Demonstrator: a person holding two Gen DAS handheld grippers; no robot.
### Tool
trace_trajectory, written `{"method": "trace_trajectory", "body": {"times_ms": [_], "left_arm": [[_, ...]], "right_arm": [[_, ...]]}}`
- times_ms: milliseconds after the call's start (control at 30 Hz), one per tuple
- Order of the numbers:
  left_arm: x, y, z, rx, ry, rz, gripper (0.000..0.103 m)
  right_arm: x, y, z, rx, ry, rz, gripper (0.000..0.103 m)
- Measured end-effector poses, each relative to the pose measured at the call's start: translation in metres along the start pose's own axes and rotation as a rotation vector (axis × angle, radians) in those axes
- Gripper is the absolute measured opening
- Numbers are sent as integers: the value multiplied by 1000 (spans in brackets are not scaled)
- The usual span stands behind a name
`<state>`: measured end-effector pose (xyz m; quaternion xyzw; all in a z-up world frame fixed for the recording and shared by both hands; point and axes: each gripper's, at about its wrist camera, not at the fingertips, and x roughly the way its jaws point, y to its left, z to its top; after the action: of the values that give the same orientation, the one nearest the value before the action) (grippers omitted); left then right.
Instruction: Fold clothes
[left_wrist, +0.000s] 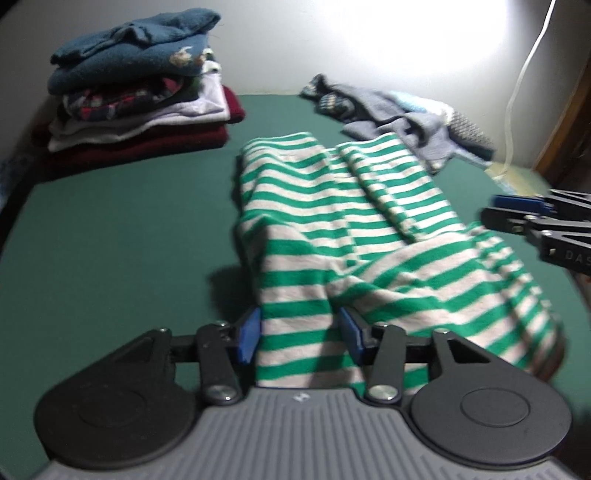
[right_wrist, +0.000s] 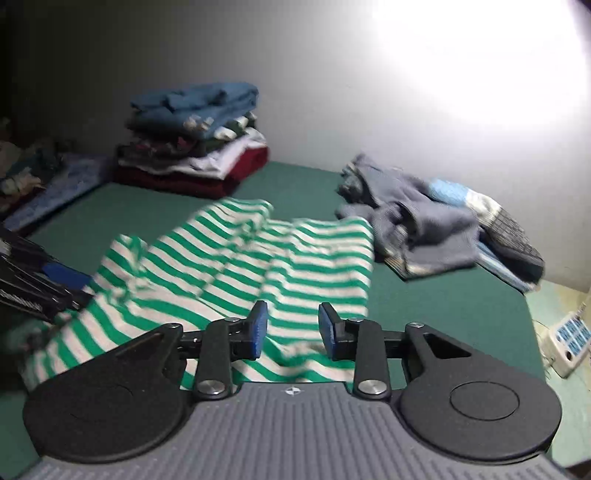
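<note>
Looking along your left gripper (left_wrist: 300, 334), you see the green-and-white striped garment (left_wrist: 332, 229) running up between its blue pads (left_wrist: 249, 334); the cloth fills the gap and both pads appear to touch it, though blur hides how firmly, so I cannot tell whether you are pinching it. This garment lies rumpled on the green table (left_wrist: 110, 221), stretching away from you toward the far edge.

Only the left wrist view shows your right gripper (left_wrist: 517, 218) from the side, reaching in from the right edge above the striped cloth; whether its jaws are parted I cannot tell there. It also shows a white cable (left_wrist: 517, 85) hanging down the wall.

Only the right wrist view shows your right gripper (right_wrist: 293, 328) head-on: its blue pads (right_wrist: 258, 328) stand apart with the striped garment (right_wrist: 258, 258) lying below and beyond them, nothing pressed between. There your left gripper (right_wrist: 55, 280) enters from the left edge at the garment's near corner. That view alone shows a white power strip (right_wrist: 567, 339) on the floor at right.

Both views show the stack of folded clothes (left_wrist: 136, 85) at the far left of the table, a blue sweater on top, and the heap of unfolded grey-blue clothes (right_wrist: 424, 221) at the far right, just beside the striped garment.

Both grippers tilt downward toward the table.
</note>
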<state>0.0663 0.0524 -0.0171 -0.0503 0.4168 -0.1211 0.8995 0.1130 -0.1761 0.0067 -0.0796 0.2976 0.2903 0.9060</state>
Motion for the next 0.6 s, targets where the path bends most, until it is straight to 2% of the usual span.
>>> {"method": "trace_trajectory", "body": {"times_ms": [67, 133, 167, 233, 333, 367, 433, 467, 567, 600], "left_arm": [[3, 2, -2, -7, 4, -9, 55], [7, 7, -2, -36, 11, -38, 51], [7, 10, -3, -52, 10, -58, 50], [5, 13, -2, -70, 2, -88, 39], [0, 13, -2, -41, -8, -76, 31], [0, 14, -3, -39, -4, -76, 30], [-1, 16, -4, -37, 7, -78, 30], [-1, 16, -5, -36, 13, -80, 30], [-9, 15, -8, -26, 2, -110, 30], [-12, 13, -10, -17, -4, -117, 35]], "right_arm": [[1, 12, 13, -5, -20, 117, 47], [12, 23, 24, -12, -19, 207, 47], [25, 28, 28, -22, 3, 226, 47], [54, 32, 32, -23, 54, 251, 47], [94, 28, 32, 68, 181, 324, 47], [103, 26, 31, 101, 222, 352, 44], [107, 26, 29, 121, 277, 401, 27], [104, 26, 29, 124, 296, 417, 9], [86, 21, 32, 115, 313, 455, 7], [80, 18, 33, 113, 315, 451, 7]]}}
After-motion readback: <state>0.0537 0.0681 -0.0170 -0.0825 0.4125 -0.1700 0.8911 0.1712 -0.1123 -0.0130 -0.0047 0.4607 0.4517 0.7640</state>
